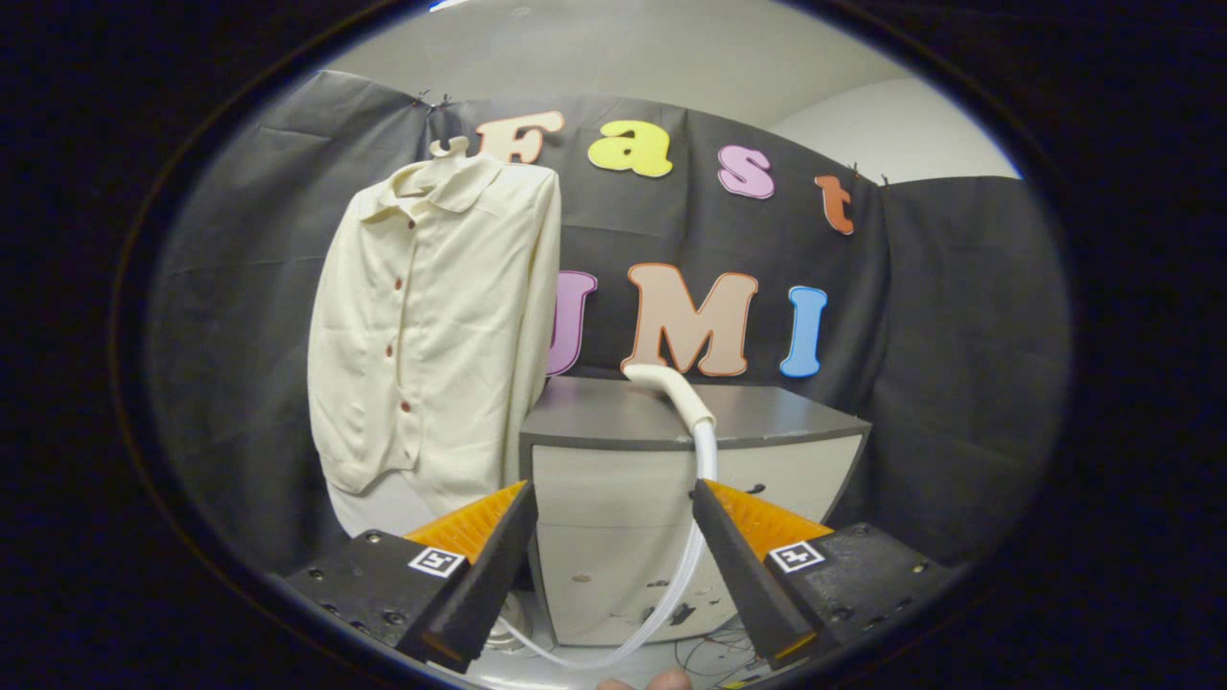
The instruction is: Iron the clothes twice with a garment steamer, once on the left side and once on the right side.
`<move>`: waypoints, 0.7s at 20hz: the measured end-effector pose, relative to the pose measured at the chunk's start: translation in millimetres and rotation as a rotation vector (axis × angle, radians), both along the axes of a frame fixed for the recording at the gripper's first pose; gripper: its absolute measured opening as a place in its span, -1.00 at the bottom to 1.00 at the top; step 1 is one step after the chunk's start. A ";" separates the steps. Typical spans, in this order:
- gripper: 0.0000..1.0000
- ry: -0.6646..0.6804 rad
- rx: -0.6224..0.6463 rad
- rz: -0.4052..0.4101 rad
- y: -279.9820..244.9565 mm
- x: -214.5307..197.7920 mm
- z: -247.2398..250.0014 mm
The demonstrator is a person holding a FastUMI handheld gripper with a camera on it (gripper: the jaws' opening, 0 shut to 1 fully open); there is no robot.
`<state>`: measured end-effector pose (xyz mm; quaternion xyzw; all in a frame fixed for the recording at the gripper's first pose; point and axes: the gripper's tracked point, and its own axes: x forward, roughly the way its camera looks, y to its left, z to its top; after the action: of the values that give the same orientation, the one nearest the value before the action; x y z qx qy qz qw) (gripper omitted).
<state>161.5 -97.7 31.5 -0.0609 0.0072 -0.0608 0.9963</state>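
Ahead of spread, empty claw (613, 498), steamer (671, 388) atop cabinet (613, 479), shirt (431, 326) beyond

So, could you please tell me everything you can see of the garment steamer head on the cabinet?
The steamer head is a white, curved, smooth plastic-looking nozzle lying on the grey top of the cabinet, near its front edge. From its lower end a pale translucent hose drops over the cabinet front and loops down toward the floor. It lies to the right of the hanging cream shirt, not touching it. The gripper is open, its fingers well short of the head, nothing between them.
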 end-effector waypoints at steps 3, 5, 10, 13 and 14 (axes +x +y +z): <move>0.99 -0.010 0.021 0.020 -28.9 46.7 15.7; 0.99 -0.020 0.005 0.031 -48.2 79.1 25.3; 0.99 -0.004 0.025 0.059 -84.4 160.9 26.2; 0.98 0.019 0.057 0.069 -94.3 205.6 22.8; 0.99 0.040 0.066 0.067 -96.9 217.6 17.1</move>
<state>379.1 -194.6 48.6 -0.0296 0.0270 -0.0257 0.9989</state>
